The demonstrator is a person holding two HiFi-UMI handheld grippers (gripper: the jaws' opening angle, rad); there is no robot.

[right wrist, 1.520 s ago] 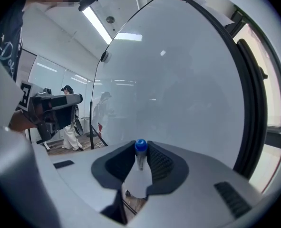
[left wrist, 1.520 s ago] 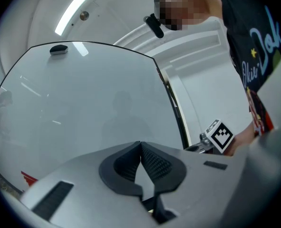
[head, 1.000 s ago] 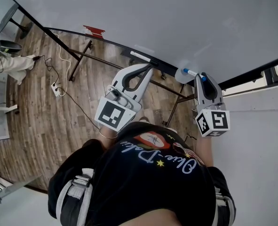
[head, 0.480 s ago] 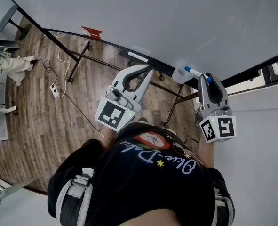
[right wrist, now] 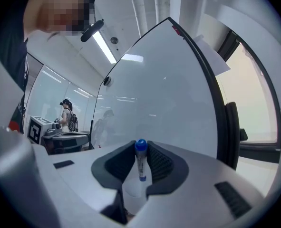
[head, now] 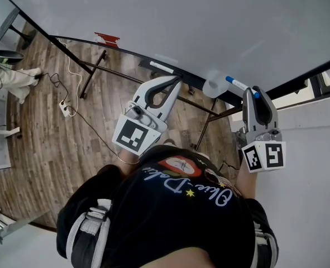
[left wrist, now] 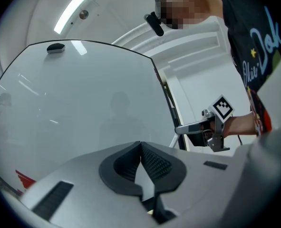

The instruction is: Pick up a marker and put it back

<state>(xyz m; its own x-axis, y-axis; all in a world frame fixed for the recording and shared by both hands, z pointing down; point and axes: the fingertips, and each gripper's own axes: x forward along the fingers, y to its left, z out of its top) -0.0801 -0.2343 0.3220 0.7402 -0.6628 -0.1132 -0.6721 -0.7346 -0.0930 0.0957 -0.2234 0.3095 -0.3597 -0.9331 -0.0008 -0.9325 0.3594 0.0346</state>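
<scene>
Head view: my right gripper (head: 250, 92) has the blue-capped marker (head: 240, 85) up by the whiteboard (head: 181, 21). My left gripper (head: 175, 82) sits near the board's edge.

Left gripper view: jaws pressed together, nothing in them.

Right gripper view: jaws clamped on the marker (right wrist: 140, 161), cap pointing toward the board.

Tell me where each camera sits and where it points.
Head view: on the head, looking steeply down the whiteboard; shows torso, left tongs and right tongs.
Left gripper view: on the left tongs, facing the whiteboard; its shut jaws show.
Right gripper view: on the right tongs, facing the whiteboard; its jaws grip a marker.
Shared: all show the whiteboard; head and right gripper views show the marker.
</scene>
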